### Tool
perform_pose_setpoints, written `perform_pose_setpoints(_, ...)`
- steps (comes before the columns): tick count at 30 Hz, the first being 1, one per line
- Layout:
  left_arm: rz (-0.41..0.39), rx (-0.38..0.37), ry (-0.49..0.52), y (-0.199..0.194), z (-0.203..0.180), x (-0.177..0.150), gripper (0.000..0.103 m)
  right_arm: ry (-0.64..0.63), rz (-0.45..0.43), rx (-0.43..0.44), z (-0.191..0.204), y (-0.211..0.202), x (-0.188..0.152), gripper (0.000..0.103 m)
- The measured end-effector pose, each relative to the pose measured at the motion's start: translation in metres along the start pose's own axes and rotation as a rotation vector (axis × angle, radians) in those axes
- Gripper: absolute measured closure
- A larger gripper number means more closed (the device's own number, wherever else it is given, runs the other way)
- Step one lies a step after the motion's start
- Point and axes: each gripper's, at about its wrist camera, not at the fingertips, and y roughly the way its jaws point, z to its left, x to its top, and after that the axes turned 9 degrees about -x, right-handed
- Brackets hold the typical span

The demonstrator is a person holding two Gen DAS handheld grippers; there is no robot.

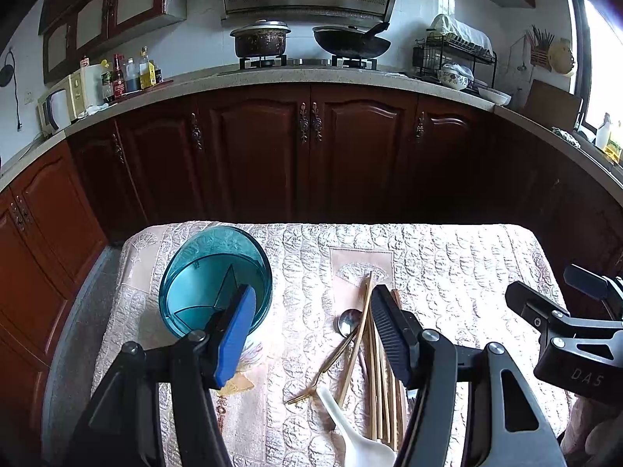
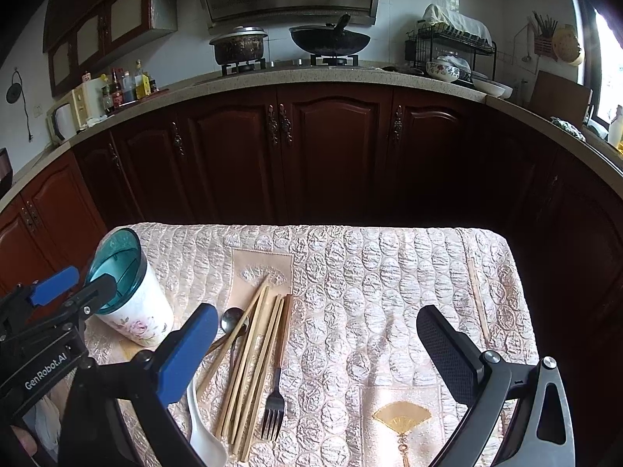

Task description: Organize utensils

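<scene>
A teal-rimmed, floral white utensil holder [image 1: 212, 272] [image 2: 130, 292] stands upright at the left of the quilted table [image 1: 447, 268] [image 2: 389, 272], with dividers inside. Beside it lies a pile: wooden chopsticks [image 1: 375, 373] [image 2: 253, 350], a metal spoon [image 1: 347, 323] [image 2: 232, 319], a gold fork [image 1: 311, 383], a black fork [image 2: 273, 401] and a white ceramic spoon [image 1: 352, 434] [image 2: 202, 424]. My left gripper [image 1: 311, 332] [image 2: 78, 286] hovers open between holder and pile, holding nothing. My right gripper [image 2: 317, 354] [image 1: 553, 288] is open and empty above the cloth, right of the pile.
A single chopstick [image 2: 479, 299] lies apart near the table's right edge. Beyond the table's far edge run dark wooden cabinets [image 1: 311, 148] under a counter with a pot [image 1: 260, 39], a wok [image 1: 350, 43] and a dish rack [image 1: 453, 54].
</scene>
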Motion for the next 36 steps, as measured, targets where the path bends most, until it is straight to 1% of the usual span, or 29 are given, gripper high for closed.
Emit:
perform_pose_setpoints(25,0.051,0.024,0.015,0.031,-0.004,0.001,0.041,-0.01,0.073,0.021,-0.001,0.036,-0.009,0.0)
perform_pose_setpoints(36,0.082,0.042,0.054,0.043,-0.006,0.0,0.041,-0.028,0.108,0.037,0.0,0.057,-0.017,0.0)
